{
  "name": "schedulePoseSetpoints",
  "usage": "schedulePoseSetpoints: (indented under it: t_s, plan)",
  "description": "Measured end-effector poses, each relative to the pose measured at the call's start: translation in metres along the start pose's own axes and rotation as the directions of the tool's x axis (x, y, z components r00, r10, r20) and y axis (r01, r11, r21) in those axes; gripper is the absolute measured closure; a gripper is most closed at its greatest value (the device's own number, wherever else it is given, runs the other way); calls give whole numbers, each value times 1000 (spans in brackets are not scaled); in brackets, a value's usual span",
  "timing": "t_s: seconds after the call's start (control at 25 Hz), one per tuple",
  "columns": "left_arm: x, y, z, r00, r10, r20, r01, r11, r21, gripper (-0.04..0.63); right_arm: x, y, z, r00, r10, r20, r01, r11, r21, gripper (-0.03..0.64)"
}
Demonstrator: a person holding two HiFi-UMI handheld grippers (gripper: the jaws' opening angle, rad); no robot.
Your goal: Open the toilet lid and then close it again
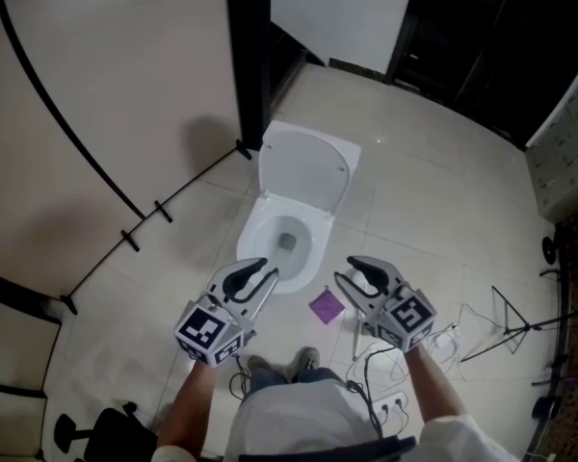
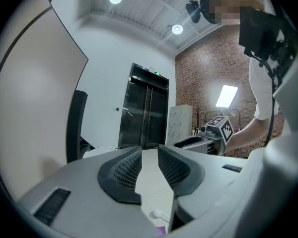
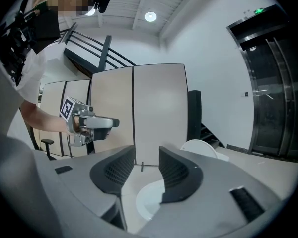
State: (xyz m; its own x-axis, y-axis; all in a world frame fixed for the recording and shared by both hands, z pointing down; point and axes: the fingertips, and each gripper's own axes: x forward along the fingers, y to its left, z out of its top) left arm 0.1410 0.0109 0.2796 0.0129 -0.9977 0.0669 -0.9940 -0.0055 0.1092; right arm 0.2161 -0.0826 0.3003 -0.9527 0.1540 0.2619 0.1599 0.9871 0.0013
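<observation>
- Plainly, the toilet lid (image 1: 305,166) stands raised at the far end of the toilet bowl (image 1: 253,231), with the bowl's inside open to view. By my reading the opening is done and the closing is left.
- Both grippers hang at the bowl's near end. The left gripper (image 1: 268,269) is over the front rim, and the right gripper (image 1: 345,269) is just off the rim's right side, above the floor (image 1: 433,191).
- On each gripper the fingers stand partly apart with nothing between them, only floor and bowl beyond.
- The lid lies ahead of both, past the bowl, and the toilet's long axis runs away from the person. Neither hand looks clearly nearer, so reaching the lid's upper edge would mean going forward and up.
- The floor is pale glossy tile. A small purple thing (image 1: 326,306) lies beside the bowl and loose cables (image 1: 385,354) lie near the person's feet.
- A beige partition (image 1: 96,114) stands to the left, and dark lift doors (image 2: 144,113) show further off.
</observation>
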Motion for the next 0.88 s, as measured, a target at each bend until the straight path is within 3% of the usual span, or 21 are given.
schedulePoseSetpoints:
  t_s: [0.2,0.52,0.68,0.88]
  plan:
    - [-13,14,5,1000,-3,24,3,1000,8,502,7,1,1,999,-39,-23,39,999,10,462]
    - [-23,36,-2,998,-57,-6,57,998,6,502,12,-9,-20,985,-144,-92,148,988,32,462]
    - [-17,38,-6,997,-72,-19,72,997,6,502,13,-30,-33,975,-184,-129,191,980,49,462]
    - [6,40,-5,999,-43,-8,44,999,4,502,23,-88,-43,970,-177,-164,182,983,17,462]
